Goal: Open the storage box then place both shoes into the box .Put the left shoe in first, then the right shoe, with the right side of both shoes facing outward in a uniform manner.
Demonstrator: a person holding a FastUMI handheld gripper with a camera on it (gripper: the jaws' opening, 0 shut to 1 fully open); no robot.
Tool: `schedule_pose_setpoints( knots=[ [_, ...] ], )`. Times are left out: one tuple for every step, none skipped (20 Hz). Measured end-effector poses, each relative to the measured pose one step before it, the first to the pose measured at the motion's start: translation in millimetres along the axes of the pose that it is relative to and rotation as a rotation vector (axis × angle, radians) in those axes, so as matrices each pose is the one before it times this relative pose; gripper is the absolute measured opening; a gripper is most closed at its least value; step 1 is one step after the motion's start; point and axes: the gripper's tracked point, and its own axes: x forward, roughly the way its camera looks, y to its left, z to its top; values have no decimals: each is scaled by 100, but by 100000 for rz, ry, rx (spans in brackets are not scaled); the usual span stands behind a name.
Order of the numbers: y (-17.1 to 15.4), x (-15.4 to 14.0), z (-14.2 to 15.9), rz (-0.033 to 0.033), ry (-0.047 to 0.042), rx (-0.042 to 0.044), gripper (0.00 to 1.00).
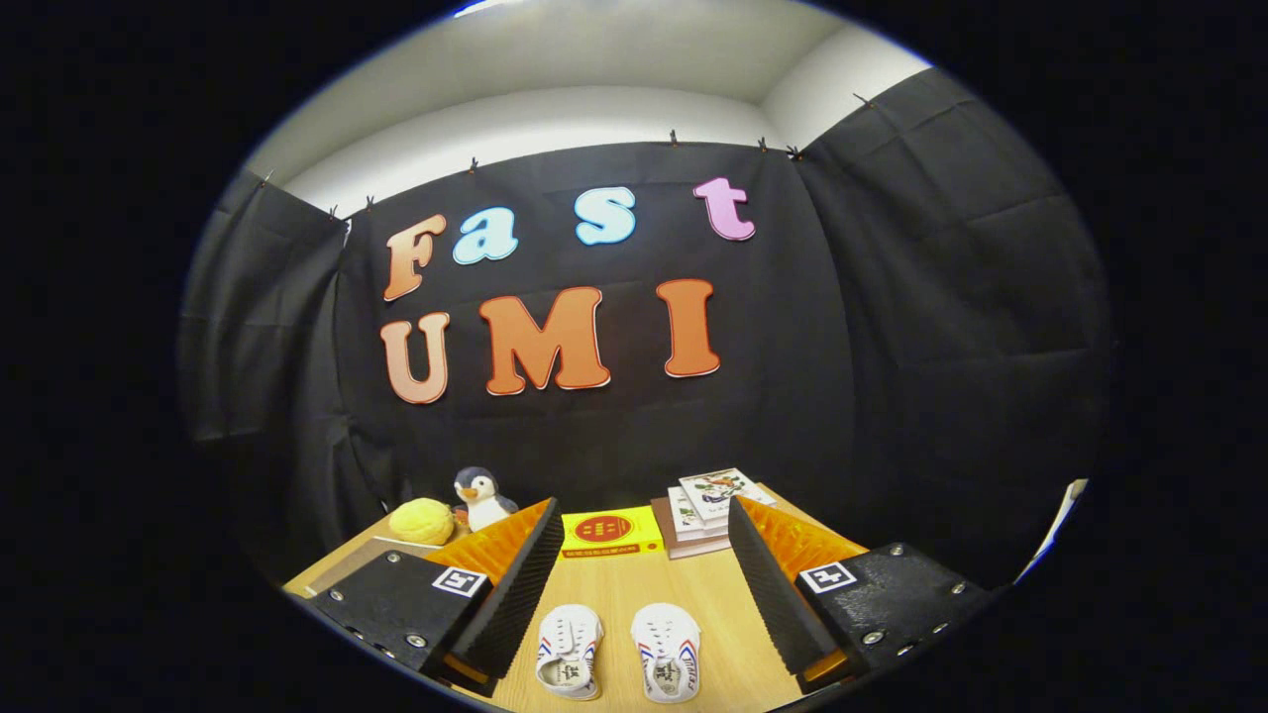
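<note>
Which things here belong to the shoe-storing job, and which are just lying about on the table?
Job:
- left-hand white shoe, between the open fingers
- right-hand white shoe, beside it
- gripper, open, holding nothing

Lying about, beyond the fingers:
- yellow box
- stack of books
- penguin toy
- yellow plush ball

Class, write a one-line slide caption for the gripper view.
Open gripper hovers above two white shoes side by side on the wooden table.

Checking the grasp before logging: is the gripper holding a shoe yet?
No, the gripper is open, and both shoes lie untouched on the table between its fingers.
</note>
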Motion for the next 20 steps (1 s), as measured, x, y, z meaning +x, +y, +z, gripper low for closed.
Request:
schedule_pose_setpoints(
  knots=[
    [277, 267, -727, 1162, 2234, 2643, 99],
    [729, 255, -879, 2622, 3075, 3762, 99],
    [1059, 175, -985, 3440, 3279, 4289, 99],
    [686, 324, -791, 2946, 3010, 4531, 98],
    [450, 322, -806, 2841, 2748, 4669, 98],
    [555, 320, -741, 3846, 2576, 4264, 98],
    [272, 486, -984, 2856, 2723, 4062, 98],
    [18, 522, -972, 2466, 3258, 4593, 98],
    [-170, 425, -1017, 2130, 3301, 5543, 98],
    [-152, 530, -904, 2116, 3519, 6570, 98],
    [54, 499, -952, 2642, 3316, 6923, 98],
    [76, 545, -850, 3056, 3539, 7307, 98],
    [-149, 473, -885, 2356, 3191, 5530, 98],
    [-466, 690, -819, 1024, 3414, 4363, 98],
    [-503, 542, -959, 828, 3399, 3322, 98],
    [-337, 682, -779, 1229, 3193, 2610, 98],
    [-127, 659, -1050, 1452, 3253, 2073, 98],
    [-228, 672, -864, 955, 3311, 1715, 98],
    [-142, 605, -885, 1173, 3184, 1131, 98],
    [-200, 695, -649, 712, 2997, 893, 98]
  ],
)
